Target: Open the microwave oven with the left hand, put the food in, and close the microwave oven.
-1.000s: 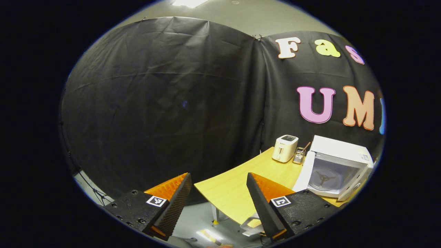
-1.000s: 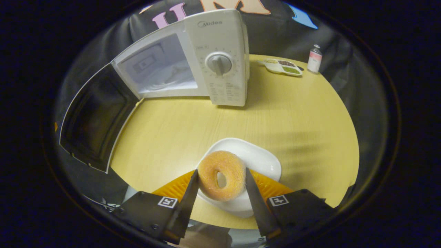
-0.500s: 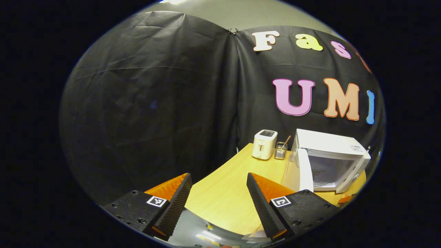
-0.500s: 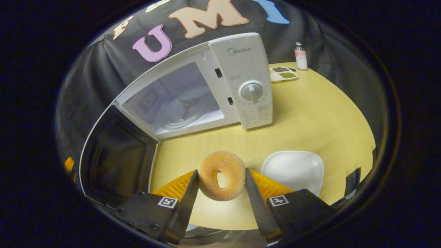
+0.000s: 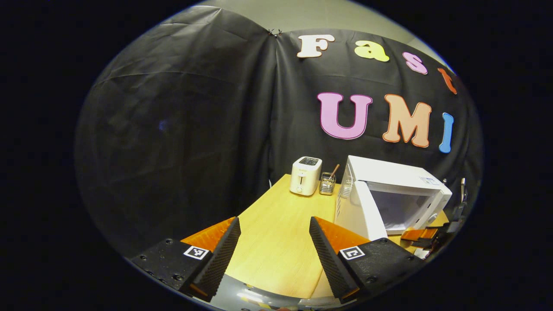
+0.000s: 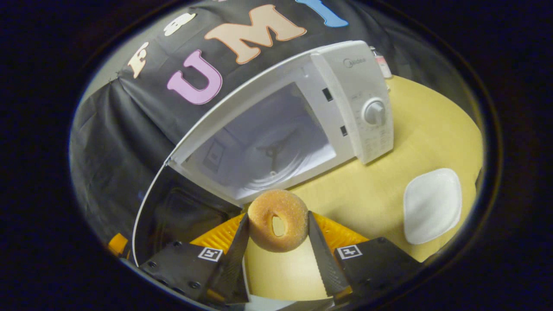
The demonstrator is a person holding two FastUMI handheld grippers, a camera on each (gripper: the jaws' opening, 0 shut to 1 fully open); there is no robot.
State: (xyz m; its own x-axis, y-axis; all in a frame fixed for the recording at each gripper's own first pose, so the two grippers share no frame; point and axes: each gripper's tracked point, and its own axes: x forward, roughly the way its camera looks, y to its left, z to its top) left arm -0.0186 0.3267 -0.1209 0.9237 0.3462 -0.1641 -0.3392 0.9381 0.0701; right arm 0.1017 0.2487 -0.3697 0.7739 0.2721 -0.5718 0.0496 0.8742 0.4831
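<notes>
The microwave oven [image 6: 276, 129] door [image 6: 173, 220] hangs open. My right gripper [image 6: 276, 242] pinches the sugared doughnut [image 6: 278, 220], the cavity at twelve o'clock. My left gripper [image 5: 274, 246] gapes empty. Loading and closing remain, I judge.

Setting: a staged kitchen corner inside a recording booth, not a lived-in home. Evidence: black cloth walls [image 5: 181, 129] pinned at the seam, closing round a pale wooden table [image 5: 276, 233]; on the table a white microwave oven [image 5: 397, 194] with its door open at 3 o'clock, a white toaster [image 5: 305, 175] at 1 o'clock, and beside the toaster a small wire holder [image 5: 327, 185] of what may be utensils. Also on the table: a white plate [image 6: 432, 205].
</notes>
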